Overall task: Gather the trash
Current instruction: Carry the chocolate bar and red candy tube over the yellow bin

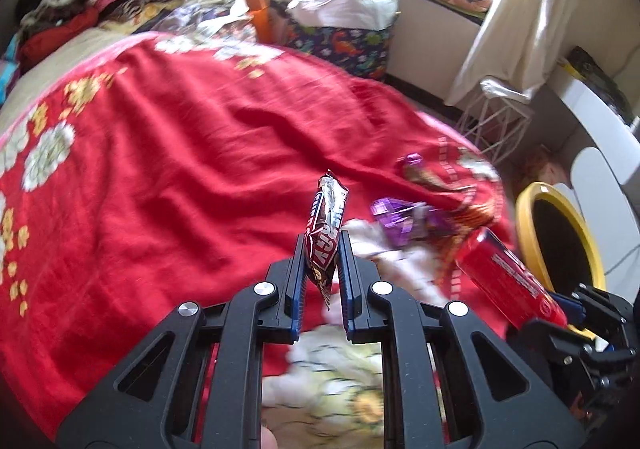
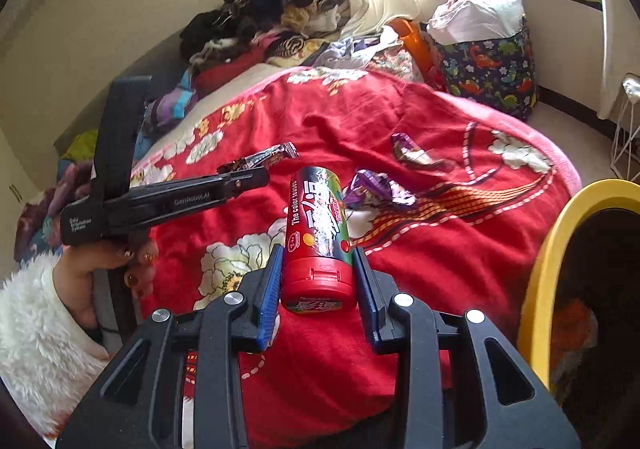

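Note:
My left gripper is shut on a brown and silver snack bar wrapper, held upright above the red blanket. My right gripper is shut on a red candy tube, held above the blanket; the tube also shows in the left wrist view. Two purple foil wrappers lie on the blanket, one near and one farther; both also show in the left wrist view, the near one and the far one. A yellow-rimmed bin stands at the bed's right edge.
A dinosaur-print basket with white bags stands on the floor beyond the bed. Clothes are piled at the bed's far end. A white wire stand and white furniture stand at the right. The left gripper's body shows in the right wrist view.

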Available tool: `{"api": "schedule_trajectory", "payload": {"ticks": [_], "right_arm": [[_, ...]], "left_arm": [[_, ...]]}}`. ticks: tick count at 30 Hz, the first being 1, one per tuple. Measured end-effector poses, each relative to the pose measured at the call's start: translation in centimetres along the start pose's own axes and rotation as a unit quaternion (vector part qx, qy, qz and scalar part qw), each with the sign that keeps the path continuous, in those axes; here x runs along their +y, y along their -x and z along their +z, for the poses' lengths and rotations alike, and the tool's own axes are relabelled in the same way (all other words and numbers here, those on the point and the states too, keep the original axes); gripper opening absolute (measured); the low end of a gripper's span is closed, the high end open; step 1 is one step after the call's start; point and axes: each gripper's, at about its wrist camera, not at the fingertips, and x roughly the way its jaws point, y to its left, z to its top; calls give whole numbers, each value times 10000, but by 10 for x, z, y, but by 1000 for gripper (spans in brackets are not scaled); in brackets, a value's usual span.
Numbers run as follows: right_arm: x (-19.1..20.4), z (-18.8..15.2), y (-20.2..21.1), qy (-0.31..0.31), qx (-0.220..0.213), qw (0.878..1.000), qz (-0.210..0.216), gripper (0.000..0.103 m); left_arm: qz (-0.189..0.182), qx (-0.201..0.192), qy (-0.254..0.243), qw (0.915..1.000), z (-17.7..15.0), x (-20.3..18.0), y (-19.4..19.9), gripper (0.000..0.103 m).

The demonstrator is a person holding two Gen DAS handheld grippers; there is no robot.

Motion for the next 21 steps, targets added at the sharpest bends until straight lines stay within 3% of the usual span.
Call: {"api": "schedule_trajectory", "payload": {"ticks": [21], "right_arm": [[-61, 2, 75, -728, -845, 9918, -621, 33]], "left_arm": [[-716, -345, -836, 9933, 13, -101, 25, 10]]}}
